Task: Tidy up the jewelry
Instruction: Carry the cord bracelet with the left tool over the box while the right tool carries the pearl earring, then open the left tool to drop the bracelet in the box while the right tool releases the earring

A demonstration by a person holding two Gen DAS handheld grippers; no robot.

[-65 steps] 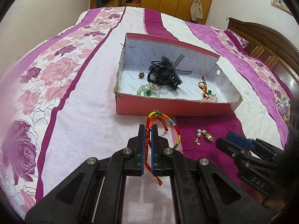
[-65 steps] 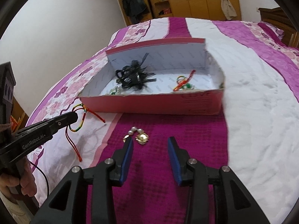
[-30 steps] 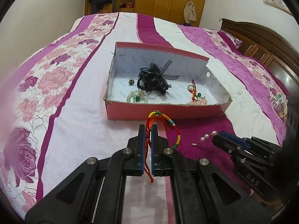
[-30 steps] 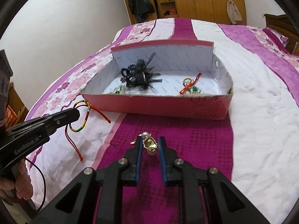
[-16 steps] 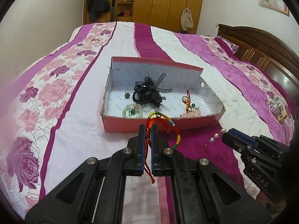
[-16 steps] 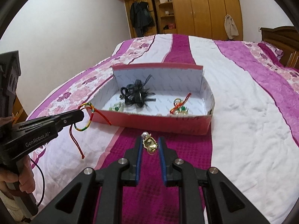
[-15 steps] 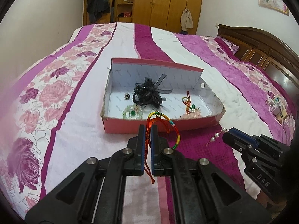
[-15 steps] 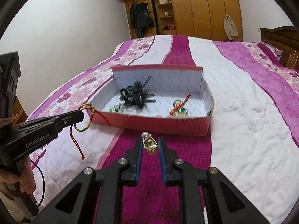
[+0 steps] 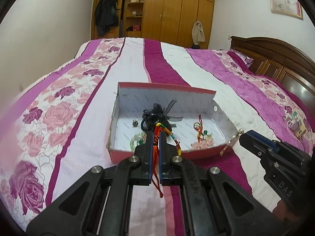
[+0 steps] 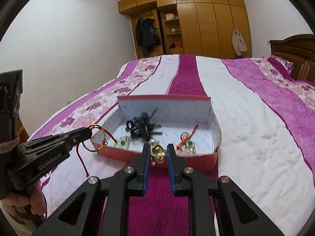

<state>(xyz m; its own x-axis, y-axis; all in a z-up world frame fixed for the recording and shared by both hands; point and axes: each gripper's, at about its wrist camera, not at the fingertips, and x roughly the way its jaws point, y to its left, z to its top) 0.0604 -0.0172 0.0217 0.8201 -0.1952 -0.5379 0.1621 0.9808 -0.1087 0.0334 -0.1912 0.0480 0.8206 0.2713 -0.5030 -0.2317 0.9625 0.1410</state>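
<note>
A pink cardboard box point(image 9: 196, 154) point(image 10: 213, 158) with a white inside lies on the bed. In it are a black ribbon hair clip point(image 9: 155, 114) point(image 10: 142, 126), green beads point(image 9: 136, 139) point(image 10: 123, 141), a small dark stud point(image 9: 134, 123) and a red-and-gold cord trinket point(image 9: 198, 127) point(image 10: 186, 139). My left gripper point(image 9: 156, 137) point(image 10: 89, 134) is shut on a rainbow cord bracelet point(image 9: 169, 134) point(image 10: 98, 137), held in the air before the box's near wall. My right gripper point(image 10: 157, 151) point(image 9: 242, 134) is shut on a gold pearl earring point(image 10: 157, 150) point(image 9: 233, 137), lifted off the bedspread.
The bedspread point(image 9: 78, 118) has pink rose, white and magenta stripes. A wooden headboard point(image 9: 275, 59) stands at the right, a wardrobe point(image 10: 206, 19) at the far wall. A hand point(image 10: 29, 202) holds the left gripper's handle. Small packets point(image 9: 295, 122) lie at the bed's right edge.
Both grippers have risen with their pieces and tilted up, so the box sits lower and smaller in view. The right gripper closed on the earring and lifted it off the bedspread.
</note>
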